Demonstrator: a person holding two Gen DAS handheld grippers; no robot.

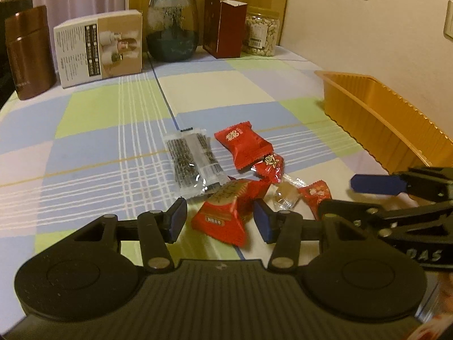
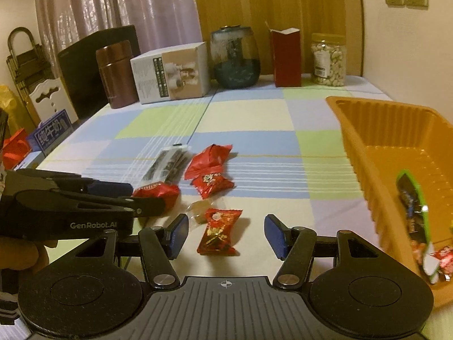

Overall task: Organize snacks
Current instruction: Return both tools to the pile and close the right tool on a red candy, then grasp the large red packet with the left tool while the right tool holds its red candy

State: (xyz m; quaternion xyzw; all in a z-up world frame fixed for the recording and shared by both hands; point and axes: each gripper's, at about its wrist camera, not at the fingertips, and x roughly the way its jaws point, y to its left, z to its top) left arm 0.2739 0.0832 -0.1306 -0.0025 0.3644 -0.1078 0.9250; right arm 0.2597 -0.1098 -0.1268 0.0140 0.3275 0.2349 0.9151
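The snack pile (image 1: pixel 235 175) lies on the checked worktop (image 1: pixel 113 147), near the orange tray (image 1: pixel 376 124) and on its left. The left gripper (image 1: pixel 220 221) hangs low over the pile's near edge, its fingers (image 1: pixel 177 221) standing apart on either side of a red packet (image 1: pixel 223 218) without pressing on it. The right gripper (image 2: pixel 226 235) is likewise parted, flanking a small red candy (image 2: pixel 218 232) between pile and tray, with clear gaps on both sides; nothing is held. Within the pile, a clear sesame bar packet (image 1: pixel 192 161) lies farthest from the tray, two further red packets (image 1: pixel 243 147) beside it, and a clear-wrapped sweet (image 1: pixel 286 195) nearest the tray. The tray holds several wrapped items (image 2: pixel 416 215), apparently including one green-edged packet, though blur prevents confirmation.
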